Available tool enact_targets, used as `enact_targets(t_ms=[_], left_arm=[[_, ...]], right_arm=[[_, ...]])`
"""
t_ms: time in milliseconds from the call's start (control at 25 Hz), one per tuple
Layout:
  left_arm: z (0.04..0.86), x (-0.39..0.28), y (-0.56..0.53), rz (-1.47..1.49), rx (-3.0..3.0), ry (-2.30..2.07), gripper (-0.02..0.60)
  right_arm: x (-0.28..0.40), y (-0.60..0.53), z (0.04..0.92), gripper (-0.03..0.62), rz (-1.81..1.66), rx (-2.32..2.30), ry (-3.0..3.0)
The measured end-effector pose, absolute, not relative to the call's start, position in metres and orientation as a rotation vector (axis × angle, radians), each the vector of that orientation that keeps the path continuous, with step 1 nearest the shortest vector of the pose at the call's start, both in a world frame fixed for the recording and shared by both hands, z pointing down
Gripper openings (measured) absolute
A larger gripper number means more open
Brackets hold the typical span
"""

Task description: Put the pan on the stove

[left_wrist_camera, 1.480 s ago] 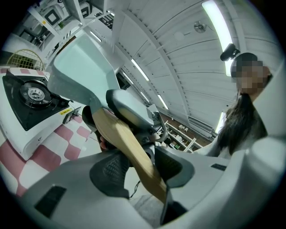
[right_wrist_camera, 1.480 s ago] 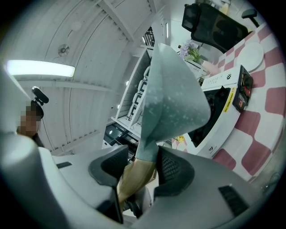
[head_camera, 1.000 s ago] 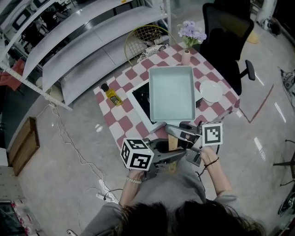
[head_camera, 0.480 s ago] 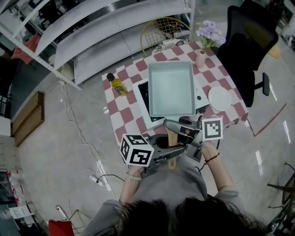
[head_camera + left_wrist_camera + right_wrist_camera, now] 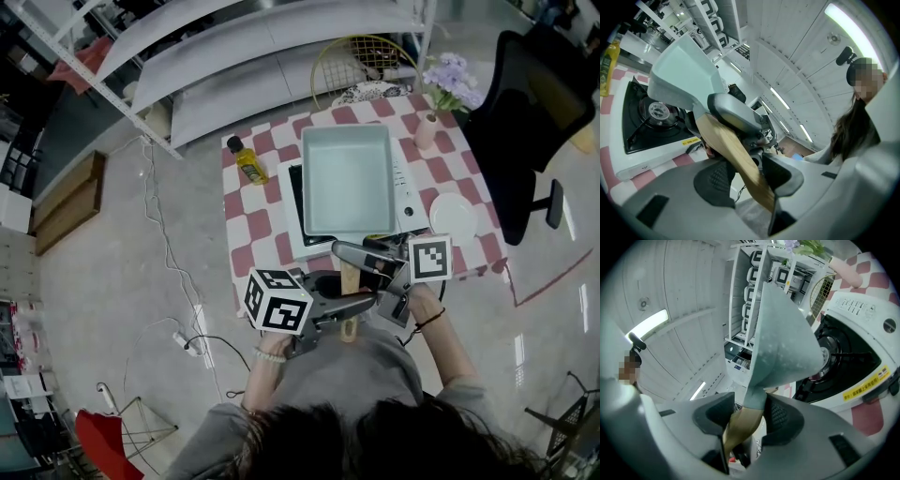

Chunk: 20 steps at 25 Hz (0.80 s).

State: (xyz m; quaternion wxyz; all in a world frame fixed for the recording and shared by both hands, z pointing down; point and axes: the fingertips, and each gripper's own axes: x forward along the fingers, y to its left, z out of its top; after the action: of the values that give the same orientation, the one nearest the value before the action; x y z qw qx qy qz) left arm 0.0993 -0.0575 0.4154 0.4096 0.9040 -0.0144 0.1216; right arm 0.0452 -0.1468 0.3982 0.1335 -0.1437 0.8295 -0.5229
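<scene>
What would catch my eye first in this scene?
Most striking is the big pale-green rectangular pan over the white stove on the red-checked table. Nearest the person, the left gripper and right gripper, each with a black-and-white marker cube, both clamp its wooden handle. Purple flowers stand at the table's far right corner.

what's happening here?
A person has both grippers clamped on the wooden handle of a pale green rectangular pan: the left gripper nearer the handle's end, the right gripper up by the pan body. The pan is over the white stove on the checkered table. In the gripper views it looks raised above the burner, not yet set down.
</scene>
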Motion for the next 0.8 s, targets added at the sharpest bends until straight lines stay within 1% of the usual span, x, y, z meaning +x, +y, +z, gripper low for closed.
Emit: enact_targets(t_ms=[400,800], left_arm=[[0.42,0.119,-0.069,0.25,2.251,-0.15,0.186],[0.428,0.111,-0.085,0.264,2.208,-0.189,0.186]], right_arm=[[0.057,-0.153,0.405,0.196,-1.592,-0.309,2.441],[0.047,-0.167,0.416,0.196,-1.645,-0.272,2.429]])
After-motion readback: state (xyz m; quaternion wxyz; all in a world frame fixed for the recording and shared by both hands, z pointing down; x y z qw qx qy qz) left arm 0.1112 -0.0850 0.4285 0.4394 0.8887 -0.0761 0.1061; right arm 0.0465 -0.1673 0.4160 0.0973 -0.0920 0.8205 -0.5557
